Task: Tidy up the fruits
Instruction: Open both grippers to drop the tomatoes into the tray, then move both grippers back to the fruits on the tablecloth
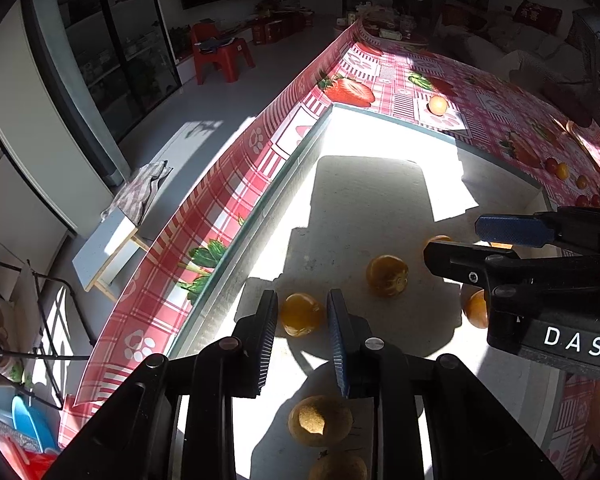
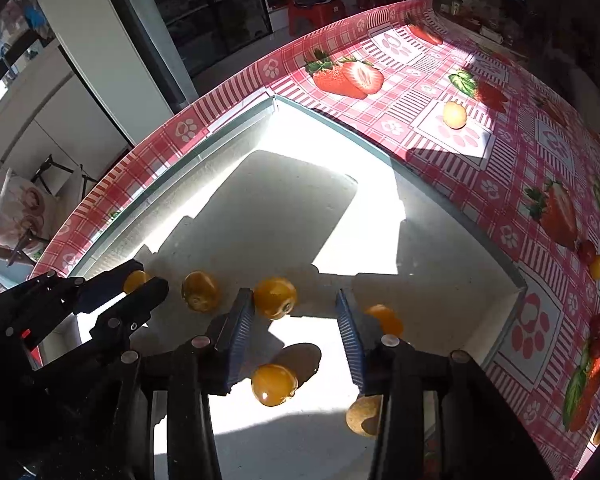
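Fruits (image 2: 274, 297) in tray (image 2: 452, 208) on tablecloth (image 2: 420, 80)

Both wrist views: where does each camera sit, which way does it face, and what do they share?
Left wrist: rides the left tongs, looking down into the white tray; the right tongs enter from the right.
Right wrist: rides the right tongs, facing the same tray; the left tongs enter from the left.
Shared: tray, yellow fruits, strawberry tablecloth.

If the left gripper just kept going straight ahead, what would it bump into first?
Probably the orange fruit lying between the open fingers of the left gripper, on the white tray. Depth is hard to judge, so the fingers may pass either side of it.
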Demonstrator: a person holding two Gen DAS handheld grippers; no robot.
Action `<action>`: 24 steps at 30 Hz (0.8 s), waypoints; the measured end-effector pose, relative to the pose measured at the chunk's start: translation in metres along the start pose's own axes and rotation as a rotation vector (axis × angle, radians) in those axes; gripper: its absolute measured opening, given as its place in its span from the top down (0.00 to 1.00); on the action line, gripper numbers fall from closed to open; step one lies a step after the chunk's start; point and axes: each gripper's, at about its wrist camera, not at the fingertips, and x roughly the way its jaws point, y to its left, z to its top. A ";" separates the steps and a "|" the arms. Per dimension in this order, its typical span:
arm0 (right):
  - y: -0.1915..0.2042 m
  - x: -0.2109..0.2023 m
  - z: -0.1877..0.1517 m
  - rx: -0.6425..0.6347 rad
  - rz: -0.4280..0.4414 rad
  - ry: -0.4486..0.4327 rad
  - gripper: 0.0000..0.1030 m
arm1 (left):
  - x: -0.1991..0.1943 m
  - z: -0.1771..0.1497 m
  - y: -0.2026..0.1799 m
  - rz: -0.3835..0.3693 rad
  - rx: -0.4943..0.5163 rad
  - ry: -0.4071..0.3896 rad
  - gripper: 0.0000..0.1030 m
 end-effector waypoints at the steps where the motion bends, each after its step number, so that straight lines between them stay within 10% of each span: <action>1: 0.000 -0.003 0.000 0.004 0.007 -0.010 0.45 | -0.003 0.000 0.001 0.004 -0.006 -0.016 0.30; 10: -0.015 -0.042 0.000 0.092 0.072 -0.105 0.22 | -0.021 -0.002 -0.003 0.007 -0.002 -0.059 0.30; 24: -0.080 -0.100 -0.066 0.262 0.009 -0.160 0.20 | -0.073 -0.016 -0.053 -0.061 0.069 -0.123 0.30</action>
